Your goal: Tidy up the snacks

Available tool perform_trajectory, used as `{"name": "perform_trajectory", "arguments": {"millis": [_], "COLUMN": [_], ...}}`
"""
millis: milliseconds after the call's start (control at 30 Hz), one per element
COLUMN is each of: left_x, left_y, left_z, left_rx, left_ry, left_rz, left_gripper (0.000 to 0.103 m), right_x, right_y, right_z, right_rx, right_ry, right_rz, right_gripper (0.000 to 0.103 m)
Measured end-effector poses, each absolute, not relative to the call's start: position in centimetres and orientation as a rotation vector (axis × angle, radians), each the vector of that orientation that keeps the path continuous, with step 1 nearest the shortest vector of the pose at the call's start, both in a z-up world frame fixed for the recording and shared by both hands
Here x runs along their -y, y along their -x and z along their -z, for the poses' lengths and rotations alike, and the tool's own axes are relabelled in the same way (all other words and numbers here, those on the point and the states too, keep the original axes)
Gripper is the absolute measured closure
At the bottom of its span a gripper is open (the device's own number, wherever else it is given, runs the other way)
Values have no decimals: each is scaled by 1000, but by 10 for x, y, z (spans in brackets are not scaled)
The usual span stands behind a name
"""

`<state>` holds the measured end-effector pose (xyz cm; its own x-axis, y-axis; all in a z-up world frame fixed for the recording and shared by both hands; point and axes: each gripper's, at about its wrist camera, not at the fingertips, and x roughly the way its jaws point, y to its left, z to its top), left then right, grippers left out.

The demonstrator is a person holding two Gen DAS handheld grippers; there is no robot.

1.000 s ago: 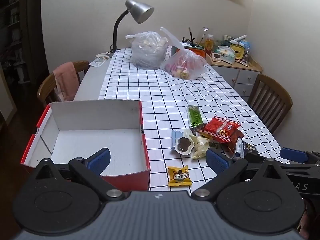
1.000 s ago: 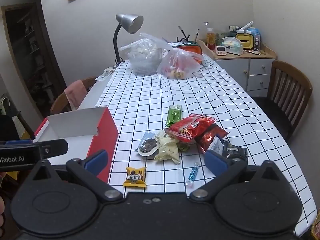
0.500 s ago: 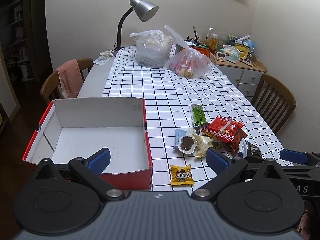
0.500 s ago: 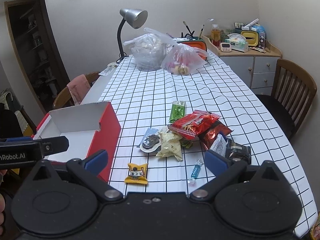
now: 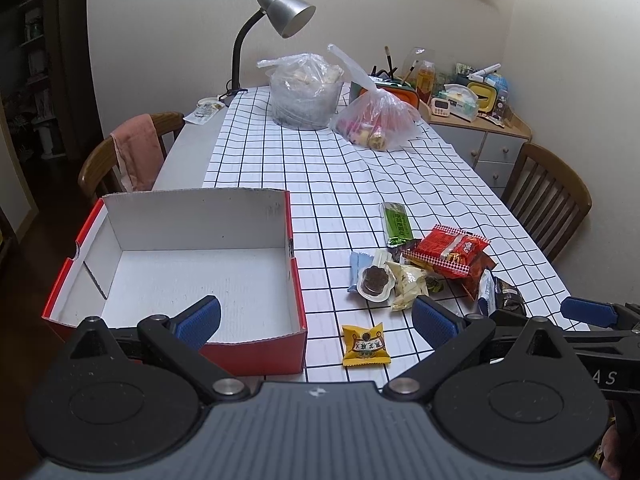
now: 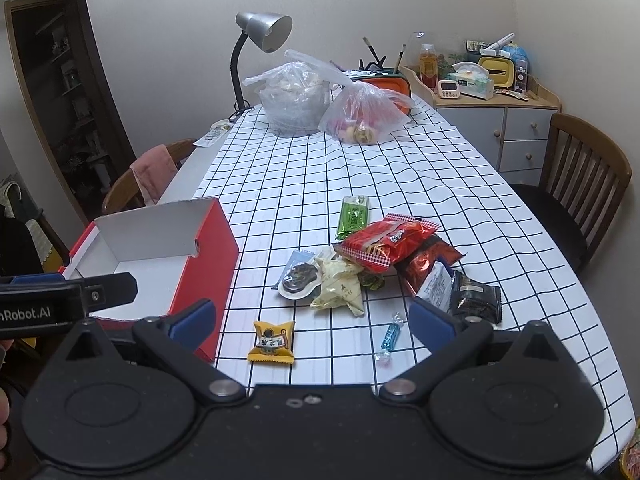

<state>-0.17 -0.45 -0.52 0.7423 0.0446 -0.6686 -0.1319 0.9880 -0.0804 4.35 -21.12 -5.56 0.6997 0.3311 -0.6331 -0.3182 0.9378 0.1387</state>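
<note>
A red box [image 5: 296, 344] with a white, empty inside stands at the table's near left; its side shows as the red box [image 6: 208, 264] in the right wrist view. Several snacks lie right of it: a yellow packet [image 5: 365, 345] [image 6: 273, 342], a green bar [image 5: 396, 224] [image 6: 352, 216], a red bag [image 5: 446, 250] [image 6: 386, 240], a brown cookie in a tray [image 5: 374, 278] [image 6: 298, 278], a cream packet [image 6: 340, 288], a dark packet [image 6: 476, 296] and a blue candy [image 6: 390, 336]. My left gripper [image 5: 316, 320] hovers open over the box's near wall. My right gripper [image 6: 312, 318] hangs open above the yellow packet, holding nothing.
Two clear plastic bags [image 5: 308, 92] [image 5: 378, 118] and a grey desk lamp [image 5: 280, 12] stand at the table's far end. Wooden chairs [image 5: 548, 200] [image 5: 120, 156] flank the table. A cluttered cabinet [image 6: 492, 112] stands at the back right.
Both grippers have drifted slightly, so the box and snacks sit a little higher in each view. Nothing on the table has moved and both jaws stay open.
</note>
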Motion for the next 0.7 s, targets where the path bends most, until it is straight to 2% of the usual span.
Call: {"name": "perform_trajectory", "arguments": {"millis": [700], "left_x": [5], "left_y": [-4], "left_z": [8], "left_rx": [-732], "left_ry": [127], "left_rz": [-80], "left_gripper": [1], "right_x": [209], "right_y": [-45], "right_z": [56], "right_rx": [-708], "right_ry": [-19], "right_rz": [-335], "right_gripper": [0]}}
